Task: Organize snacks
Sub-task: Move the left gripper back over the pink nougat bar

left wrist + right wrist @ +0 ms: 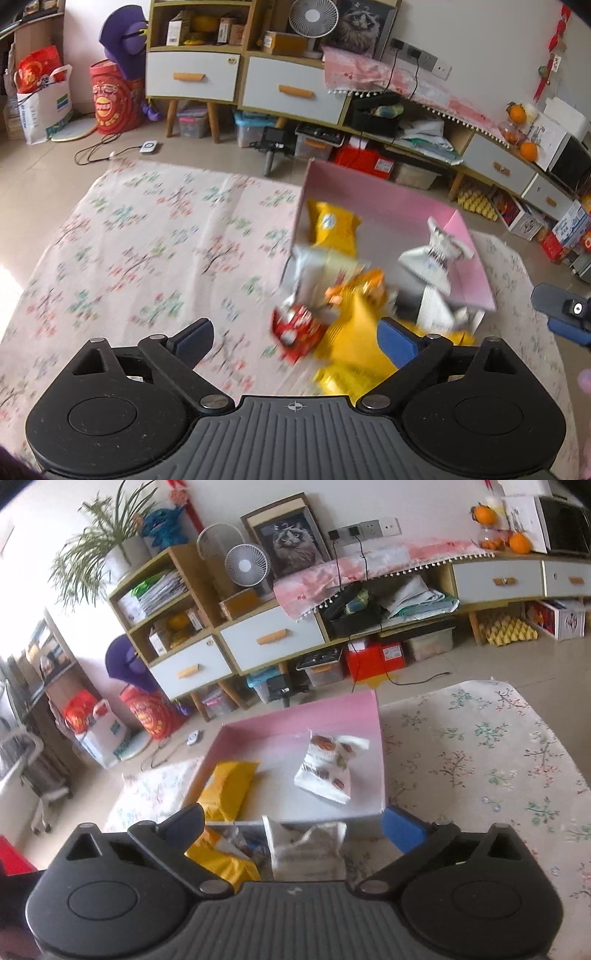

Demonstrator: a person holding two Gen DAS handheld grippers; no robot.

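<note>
A pink box [369,188] [295,716] stands on a floral cloth [147,240]. Inside it lie a yellow snack bag [332,225] [229,786] and a white snack bag [432,254] [328,768]. In front of the box lies a pile of snacks: a red packet [295,328], an orange packet [358,288], a large yellow bag [354,347] [221,860] and a white bag [436,310] [310,853]. My left gripper [295,339] is open and empty, just before the pile. My right gripper [295,823] is open and empty over the white bag; it also shows in the left wrist view [565,310].
White drawer cabinets [288,88] [273,638] with storage bins beneath line the far wall. A red drum [114,99] and a shopping bag [44,107] stand on the floor at left. The floral cloth [480,746] extends right of the box.
</note>
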